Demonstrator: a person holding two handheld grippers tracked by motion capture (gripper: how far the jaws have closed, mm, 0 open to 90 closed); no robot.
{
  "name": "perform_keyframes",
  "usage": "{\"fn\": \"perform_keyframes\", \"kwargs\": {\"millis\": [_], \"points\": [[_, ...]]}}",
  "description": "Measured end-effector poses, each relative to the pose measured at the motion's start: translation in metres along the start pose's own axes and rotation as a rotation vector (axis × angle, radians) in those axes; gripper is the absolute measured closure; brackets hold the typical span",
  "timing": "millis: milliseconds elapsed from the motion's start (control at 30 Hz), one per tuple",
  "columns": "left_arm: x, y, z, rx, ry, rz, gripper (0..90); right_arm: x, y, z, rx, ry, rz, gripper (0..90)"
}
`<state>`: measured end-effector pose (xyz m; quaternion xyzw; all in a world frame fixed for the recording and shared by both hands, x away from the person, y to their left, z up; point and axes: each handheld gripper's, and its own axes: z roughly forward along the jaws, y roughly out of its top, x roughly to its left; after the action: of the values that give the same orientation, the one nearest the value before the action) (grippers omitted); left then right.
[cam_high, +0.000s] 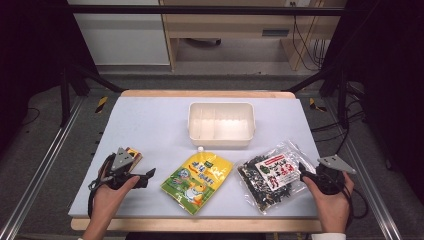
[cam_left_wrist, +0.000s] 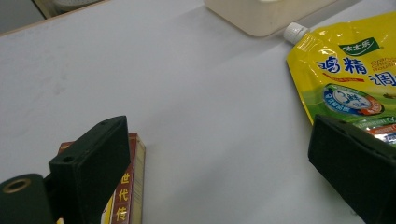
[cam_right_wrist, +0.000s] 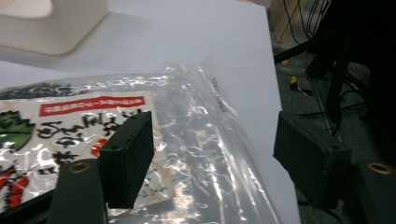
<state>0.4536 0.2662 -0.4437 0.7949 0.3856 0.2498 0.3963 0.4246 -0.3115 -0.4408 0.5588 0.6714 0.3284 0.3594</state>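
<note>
1. The left gripper (cam_high: 142, 178) rests low at the near left of the table, held in the person's left hand (cam_high: 111, 192); its jaws stand wide apart with nothing between them but bare tabletop.
2. In the left gripper view, one jaw sits just above a small red and yellow box (cam_left_wrist: 125, 196) with printed characters on its side; whether it touches the box I cannot tell. In the high view that box (cam_high: 134, 153) lies just behind the gripper.
3. The other jaw overlaps the lower edge of a yellow spouted seasoning pouch (cam_left_wrist: 350, 79), which lies flat at the near middle of the table (cam_high: 150, 125), its white cap (cam_left_wrist: 295, 32) pointing toward a cream plastic bin (cam_high: 221, 125).
4. The right gripper (cam_high: 306, 172), in the right hand (cam_high: 332, 200), has its jaws open wide too, hovering at the right edge of a clear bag of dried seaweed (cam_high: 272, 175).
5. In the right gripper view, one jaw is over the bag's printed label (cam_right_wrist: 70, 126), the other beyond the bag's edge.
6. The bin stands empty at the far middle, well apart from both grippers.
</note>
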Motion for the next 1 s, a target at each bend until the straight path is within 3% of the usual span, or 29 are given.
{"fn": "perform_keyframes", "kwargs": {"millis": [167, 200, 333, 433, 600, 733, 900, 967, 1000], "points": [[-0.001, 0.0, 0.002, 0.009, 0.011, -0.001, 6.0, -0.016, -0.004, 0.003, 0.023, -0.002, 0.011, 40.2], [-0.001, 0.0, 0.003, 0.013, 0.01, -0.001, 6.1, -0.024, -0.008, 0.005, 0.033, 0.004, 0.028, 44.2], [-0.002, 0.0, 0.005, 0.022, 0.011, 0.005, 6.3, -0.035, -0.017, 0.01, 0.058, 0.021, 0.062, 48.7], [-0.004, 0.0, 0.006, 0.026, 0.01, 0.012, 6.4, -0.039, -0.022, 0.015, 0.079, 0.049, 0.091, 48.4], [-0.005, 0.0, 0.006, 0.031, 0.01, 0.021, 6.6, -0.043, -0.03, 0.021, 0.112, 0.071, 0.098, 44.6], [-0.005, 0.0, 0.005, 0.038, 0.009, 0.029, 6.8, -0.048, -0.037, 0.021, 0.125, 0.096, 0.158, 43.9], [-0.005, 0.0, 0.005, 0.039, 0.008, 0.032, 7.0, -0.05, -0.043, 0.02, 0.105, 0.121, 0.192, 44.6], [-0.005, 0.0, 0.006, 0.046, 0.006, 0.038, 7.1, -0.051, -0.045, 0.021, 0.128, 0.171, 0.231, 42.9], [-0.005, 0.0, 0.006, 0.046, 0.006, 0.038, 7.2, -0.051, -0.045, 0.021, 0.128, 0.171, 0.231, 42.9]]}}
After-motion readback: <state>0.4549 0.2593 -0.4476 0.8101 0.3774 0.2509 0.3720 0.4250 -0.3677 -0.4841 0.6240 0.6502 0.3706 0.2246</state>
